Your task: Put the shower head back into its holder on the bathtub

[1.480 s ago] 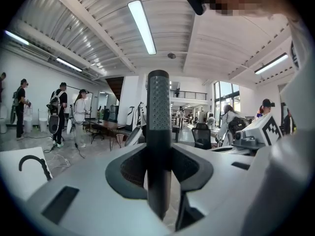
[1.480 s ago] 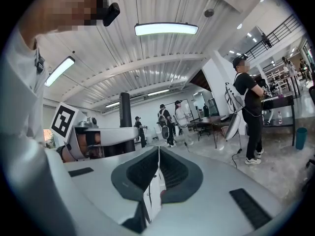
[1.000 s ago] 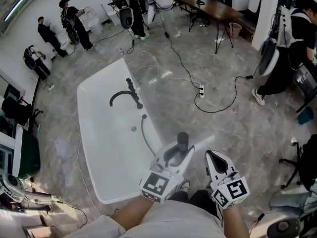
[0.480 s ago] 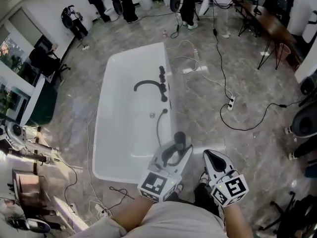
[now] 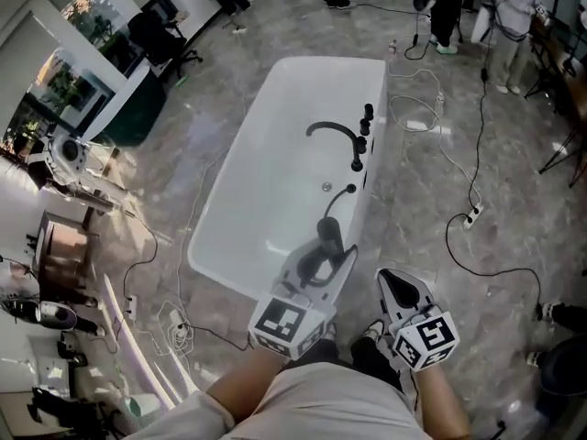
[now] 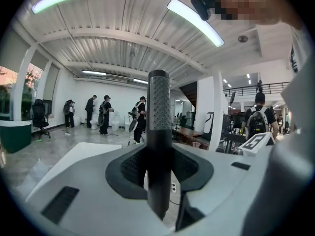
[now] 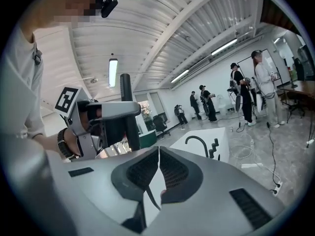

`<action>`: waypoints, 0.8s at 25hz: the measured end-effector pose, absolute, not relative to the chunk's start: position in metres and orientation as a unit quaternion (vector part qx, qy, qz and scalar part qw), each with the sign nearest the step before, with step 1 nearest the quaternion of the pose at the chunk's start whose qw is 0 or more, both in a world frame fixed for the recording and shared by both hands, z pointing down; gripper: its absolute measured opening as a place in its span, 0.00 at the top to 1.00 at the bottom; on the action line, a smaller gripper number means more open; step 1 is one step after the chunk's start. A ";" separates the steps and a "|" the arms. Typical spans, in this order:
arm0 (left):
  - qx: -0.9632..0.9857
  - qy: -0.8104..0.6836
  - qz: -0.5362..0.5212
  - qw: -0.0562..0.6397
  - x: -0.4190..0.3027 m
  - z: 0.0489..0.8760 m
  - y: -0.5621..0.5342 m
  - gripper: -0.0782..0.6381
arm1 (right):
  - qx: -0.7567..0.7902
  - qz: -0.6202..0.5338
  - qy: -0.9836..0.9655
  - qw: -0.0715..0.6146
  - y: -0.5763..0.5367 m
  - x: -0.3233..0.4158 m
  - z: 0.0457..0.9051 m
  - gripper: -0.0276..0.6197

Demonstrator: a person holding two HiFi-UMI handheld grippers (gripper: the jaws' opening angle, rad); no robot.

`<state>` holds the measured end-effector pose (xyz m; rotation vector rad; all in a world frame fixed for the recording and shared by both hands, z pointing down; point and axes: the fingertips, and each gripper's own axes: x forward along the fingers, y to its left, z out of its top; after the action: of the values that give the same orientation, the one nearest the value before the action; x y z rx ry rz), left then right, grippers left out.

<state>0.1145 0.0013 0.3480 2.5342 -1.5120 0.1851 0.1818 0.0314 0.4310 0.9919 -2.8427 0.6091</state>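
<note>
Head view shows us holding the dark, stick-shaped shower head (image 5: 328,234) (image 6: 159,112) upright in our left gripper (image 5: 326,259) (image 6: 158,166), jaws clamped on its handle, over the near end of the white rounded bathtub (image 5: 225,207). Its black hose (image 5: 335,198) runs to the tub's right rim near the curved black spout (image 5: 335,130). Our right gripper (image 5: 396,287) (image 7: 158,168) is alongside, jaws pressed together, empty.

power strip (image 5: 473,215) on cable | office chair (image 6: 40,113) | people (image 6: 104,114) standing

The right tool (image 7: 158,154), jaws together, faces the bathtub (image 7: 224,139)
</note>
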 end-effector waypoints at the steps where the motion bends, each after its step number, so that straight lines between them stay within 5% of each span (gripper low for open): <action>1: 0.849 -0.517 0.062 0.091 0.109 0.346 0.001 0.72 | 0.311 0.199 -0.928 0.040 0.031 0.175 0.435 0.93; 20: 0.838 -0.538 0.026 0.083 0.017 0.329 -0.014 0.72 | 0.256 0.179 -0.945 0.100 0.037 0.062 0.481 0.93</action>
<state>0.0170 -0.0140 0.3288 2.5020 -1.6067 0.0768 0.0618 0.0368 0.4814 0.7554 -2.7930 0.5302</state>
